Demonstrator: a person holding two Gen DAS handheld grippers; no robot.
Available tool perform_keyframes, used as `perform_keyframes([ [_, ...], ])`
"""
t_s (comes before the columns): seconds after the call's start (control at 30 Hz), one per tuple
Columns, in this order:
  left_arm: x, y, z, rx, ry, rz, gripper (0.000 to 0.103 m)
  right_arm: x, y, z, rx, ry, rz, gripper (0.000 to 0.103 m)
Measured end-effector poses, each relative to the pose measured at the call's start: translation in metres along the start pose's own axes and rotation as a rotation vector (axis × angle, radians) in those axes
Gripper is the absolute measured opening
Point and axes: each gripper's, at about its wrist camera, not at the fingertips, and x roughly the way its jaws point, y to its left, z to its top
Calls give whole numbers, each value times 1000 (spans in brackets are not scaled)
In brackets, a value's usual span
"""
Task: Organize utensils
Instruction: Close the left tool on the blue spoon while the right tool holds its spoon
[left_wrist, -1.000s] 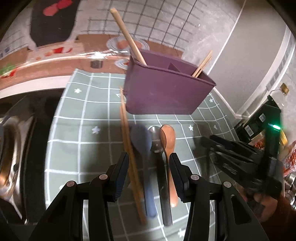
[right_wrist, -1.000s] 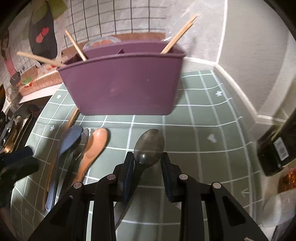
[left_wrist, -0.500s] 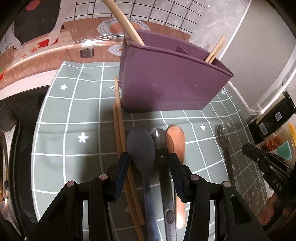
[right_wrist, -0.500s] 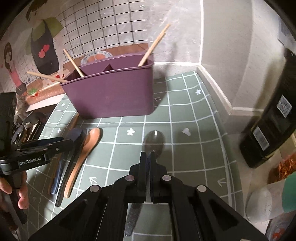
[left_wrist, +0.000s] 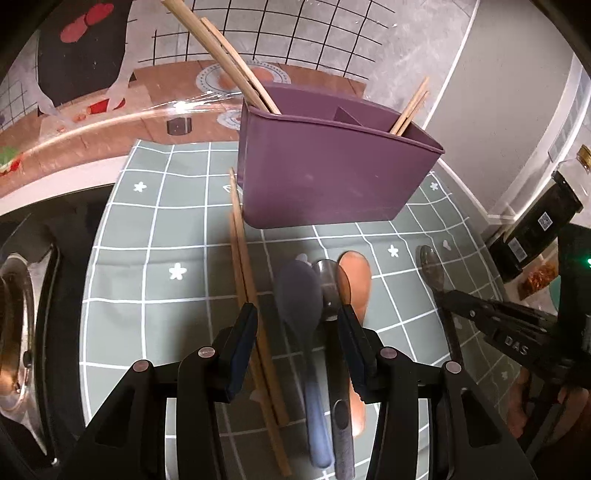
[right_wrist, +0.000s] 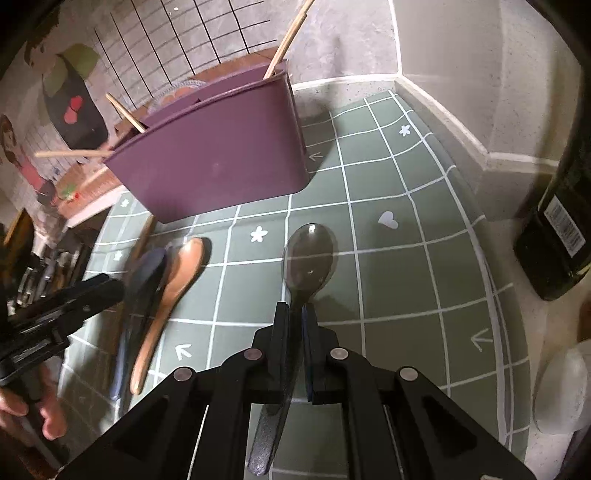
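A purple caddy (left_wrist: 332, 173) (right_wrist: 221, 162) stands on the green grid mat (left_wrist: 155, 280), chopsticks poking out of both ends. In front of it lie a pair of chopsticks (left_wrist: 242, 280), a blue spoon (left_wrist: 299, 302), a grey spoon (left_wrist: 328, 291) and a brown wooden spoon (left_wrist: 356, 280) (right_wrist: 173, 288). My left gripper (left_wrist: 297, 325) is open, its fingers either side of the blue and grey spoons without pressing on them. My right gripper (right_wrist: 295, 314) is shut on the neck of a dark translucent spoon (right_wrist: 310, 254) (left_wrist: 430, 266), whose bowl points toward the caddy.
A dark bottle (right_wrist: 557, 229) stands off the mat at the right, with a white container (right_wrist: 565, 387) nearer. A sink (left_wrist: 22, 314) lies left of the mat. The wall corner is close behind the caddy. A hand (right_wrist: 33, 406) holds the left gripper.
My right gripper's jaws, open around the dark spoon a second ago, have closed on its neck, and the hand has rolled a little. The left gripper has stayed open over the spoons.
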Motion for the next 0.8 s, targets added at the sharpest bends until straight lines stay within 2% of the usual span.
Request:
perform_keyframes([
  [0.17, -5, 8, -3, -28, -2, 10, 46, 11, 12, 6, -54, -13, -48, 31],
  [0.23, -8, 11, -5, -45, -11, 8, 46, 15, 19, 9, -84, -17, -69, 36],
  [0.4, -12, 7, -9, -55, -63, 9, 46, 26, 29, 16, -151, -42, -182, 36],
  [0.53, -2, 1, -9, -55, -66, 4, 46, 29, 30, 24, -183, -41, -189, 29],
  [0.67, 11, -3, -7, -38, -40, 2, 46, 8, 32, 23, -212, -121, -211, 29],
  [0.8, 20, -4, -3, -37, -23, -2, 45, -24, 29, 21, -185, -191, -180, 29],
])
